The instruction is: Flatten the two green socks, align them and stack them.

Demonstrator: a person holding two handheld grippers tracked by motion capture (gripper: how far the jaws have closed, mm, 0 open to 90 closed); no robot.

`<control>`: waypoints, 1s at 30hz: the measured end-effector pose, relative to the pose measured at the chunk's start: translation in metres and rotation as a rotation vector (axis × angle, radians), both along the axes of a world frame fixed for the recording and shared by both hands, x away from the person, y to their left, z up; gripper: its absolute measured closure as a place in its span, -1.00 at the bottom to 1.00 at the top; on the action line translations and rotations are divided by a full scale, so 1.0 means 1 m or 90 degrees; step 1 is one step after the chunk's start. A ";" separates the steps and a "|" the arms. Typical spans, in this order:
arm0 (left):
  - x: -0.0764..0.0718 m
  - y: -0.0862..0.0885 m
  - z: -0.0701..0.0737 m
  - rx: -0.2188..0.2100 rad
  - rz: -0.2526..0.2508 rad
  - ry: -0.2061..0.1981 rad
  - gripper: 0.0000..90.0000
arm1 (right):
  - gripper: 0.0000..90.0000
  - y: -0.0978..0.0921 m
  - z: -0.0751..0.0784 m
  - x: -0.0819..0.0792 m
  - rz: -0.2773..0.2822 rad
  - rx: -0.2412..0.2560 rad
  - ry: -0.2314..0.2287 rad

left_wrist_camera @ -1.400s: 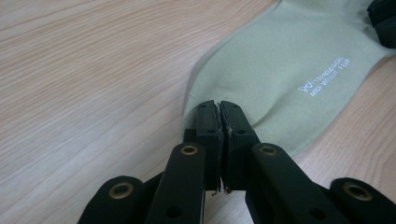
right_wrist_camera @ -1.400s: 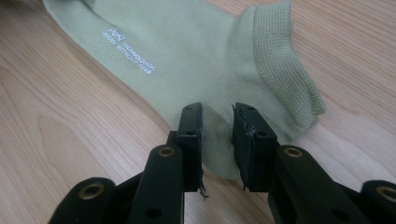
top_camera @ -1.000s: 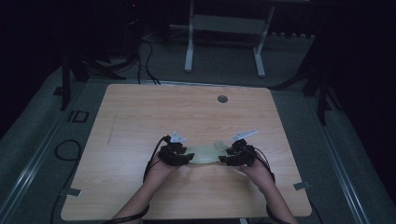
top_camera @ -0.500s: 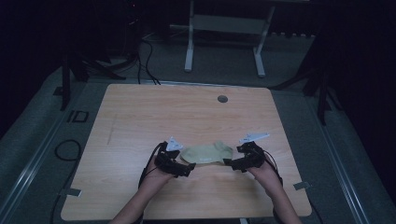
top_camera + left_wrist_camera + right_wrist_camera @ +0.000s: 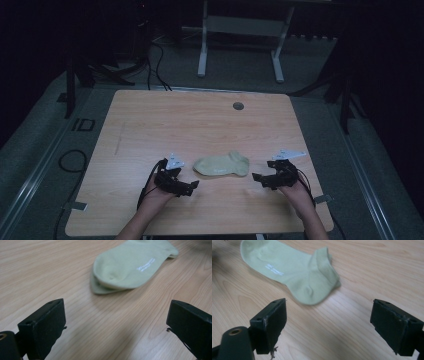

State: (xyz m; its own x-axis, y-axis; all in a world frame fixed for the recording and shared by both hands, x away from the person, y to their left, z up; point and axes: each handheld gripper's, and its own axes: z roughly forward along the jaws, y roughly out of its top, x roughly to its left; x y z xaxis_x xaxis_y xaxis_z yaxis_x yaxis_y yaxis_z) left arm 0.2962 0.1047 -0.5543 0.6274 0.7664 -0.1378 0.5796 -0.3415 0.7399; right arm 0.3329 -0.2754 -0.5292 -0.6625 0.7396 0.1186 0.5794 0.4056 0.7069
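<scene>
So the pale green cotton ankle sock [image 5: 222, 164] lies flat on the light wooden tabletop [image 5: 150, 125], toward the near edge, right between both hands. The left tongs [image 5: 186, 186] are spread wide, gripping nothing, just beside the sock's toe end. The right tongs [image 5: 261, 178] are spread wide too, empty, near the cuff end. Neither touches the sock.

The sock [image 5: 130, 267] has small white print on its side, two short lines, too blurred for you to read in either gripper view. The floor [image 5: 50, 145] left of the bench [image 5: 150, 120] carries pale marking [image 5: 83, 124] that looks like "ID". Nothing else legible.
</scene>
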 end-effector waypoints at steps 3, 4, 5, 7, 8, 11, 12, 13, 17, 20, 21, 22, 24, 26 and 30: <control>-0.005 0.005 -0.001 0.009 0.006 0.007 -0.94 | -0.69 -0.007 -0.004 -0.002 -0.003 -0.009 0.003; -0.007 0.007 -0.001 0.012 0.010 0.002 -0.94 | -0.69 -0.010 -0.006 -0.004 -0.005 -0.013 0.002; -0.008 0.009 -0.001 0.013 0.011 -0.001 -0.94 | -0.69 -0.013 -0.008 -0.005 -0.008 -0.014 0.004; -0.012 0.013 -0.001 0.016 0.017 -0.006 -0.94 | -0.69 -0.017 -0.011 -0.008 -0.011 -0.013 0.008; -0.013 0.014 -0.001 0.017 0.017 -0.009 -0.94 | -0.69 -0.020 -0.012 -0.009 -0.015 -0.012 0.006; -0.018 0.023 -0.001 0.019 0.027 -0.014 -0.94 | -0.69 -0.027 -0.013 -0.014 -0.023 -0.008 0.002; -0.019 0.025 -0.001 0.017 0.029 -0.014 -0.94 | -0.69 -0.030 -0.013 -0.016 -0.023 -0.009 0.000; -0.020 0.029 -0.002 0.017 0.034 -0.016 -0.94 | -0.69 -0.031 -0.013 -0.017 -0.026 -0.009 -0.001; -0.025 0.038 -0.007 0.023 0.044 -0.019 -0.94 | -0.69 -0.042 -0.013 -0.023 -0.039 -0.005 -0.011; -0.029 0.043 -0.010 0.016 0.050 -0.018 -0.94 | -0.69 -0.049 -0.014 -0.028 -0.046 -0.007 -0.011; -0.031 0.046 -0.010 0.011 0.056 -0.018 -0.94 | -0.69 -0.051 -0.015 -0.029 -0.049 -0.007 -0.012; -0.032 0.048 -0.010 0.010 0.059 -0.019 -0.94 | -0.69 -0.055 -0.016 -0.031 -0.054 -0.002 -0.009; -0.036 0.054 -0.009 0.003 0.066 -0.021 -0.94 | -0.69 -0.059 -0.018 -0.034 -0.061 0.000 -0.006; -0.040 0.060 -0.009 0.001 0.069 -0.025 -0.94 | -0.69 -0.065 -0.020 -0.037 -0.070 0.004 -0.003; -0.045 0.074 -0.010 0.009 0.080 -0.022 -0.94 | -0.69 -0.074 -0.022 -0.041 -0.096 0.007 -0.004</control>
State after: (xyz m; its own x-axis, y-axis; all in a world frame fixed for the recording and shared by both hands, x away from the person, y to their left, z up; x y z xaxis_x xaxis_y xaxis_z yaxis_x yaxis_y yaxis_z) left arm 0.2511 0.1785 -0.5645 0.5301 0.8412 -0.1063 0.5932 -0.2784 0.7554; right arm 0.2917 -0.3489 -0.5514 -0.5453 0.8291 0.1233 0.6280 0.3067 0.7153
